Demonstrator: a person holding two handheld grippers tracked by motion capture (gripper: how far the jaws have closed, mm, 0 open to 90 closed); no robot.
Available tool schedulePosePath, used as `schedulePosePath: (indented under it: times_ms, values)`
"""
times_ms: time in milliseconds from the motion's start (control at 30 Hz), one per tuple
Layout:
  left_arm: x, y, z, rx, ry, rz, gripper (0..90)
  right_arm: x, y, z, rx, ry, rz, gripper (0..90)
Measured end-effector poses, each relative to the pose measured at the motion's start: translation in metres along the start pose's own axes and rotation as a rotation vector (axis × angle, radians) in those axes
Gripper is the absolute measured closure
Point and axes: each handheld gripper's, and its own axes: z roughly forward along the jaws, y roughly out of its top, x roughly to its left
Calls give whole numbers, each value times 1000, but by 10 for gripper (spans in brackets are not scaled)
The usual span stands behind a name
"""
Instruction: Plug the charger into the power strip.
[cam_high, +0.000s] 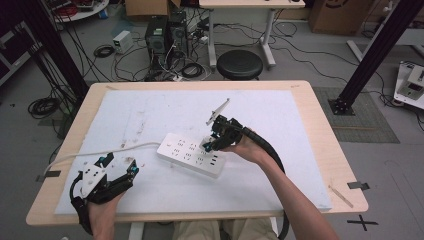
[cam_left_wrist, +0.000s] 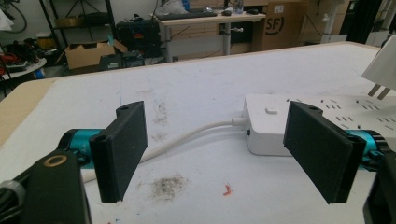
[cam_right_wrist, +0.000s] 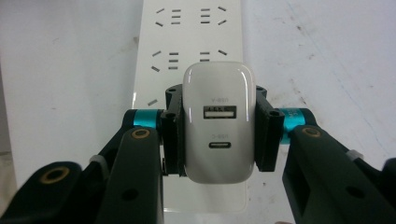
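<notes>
Right hand-held gripper is clamped on the white charger, over the power strip mid-surface; left hand-held gripper sits with jaws apart near the front-left corner.

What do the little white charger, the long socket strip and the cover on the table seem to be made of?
Charger: smooth white plastic by the look, slightly glossy, with rounded moulded corners and two ports.
Socket strip: the same sort of hard white plastic, matt, with neat moulded slots.
Table cover: probably soft white foam or felt; its surface is dull, scuffed and stained.
</notes>
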Motion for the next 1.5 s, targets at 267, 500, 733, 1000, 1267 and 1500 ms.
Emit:
schedulePosePath:
  times_ms: [267, 500, 733, 1000, 1267, 1500]
  values:
    - [-1, -1, 0, -3, 2, -7, 216, 6, 11, 7, 87, -15, -47, 635]
    - [0, -4, -1, 6, 1, -10, 216, 6, 12, 12, 118, -11, -36, 635]
    - [0, -4, 0, 4, -2, -16, 216, 11, 26, 16, 180, -41, -60, 636]
    - [-1, -5, -1, 8, -6, -15, 216, 9, 27, 26, 195, -31, -52, 637]
    - [2, -5, -5, 10, 3, -23, 218, 2, 18, 26, 133, 10, -9, 639]
    - [4, -10, -8, 17, 11, -33, 219, 3, 16, 26, 125, 7, -12, 640]
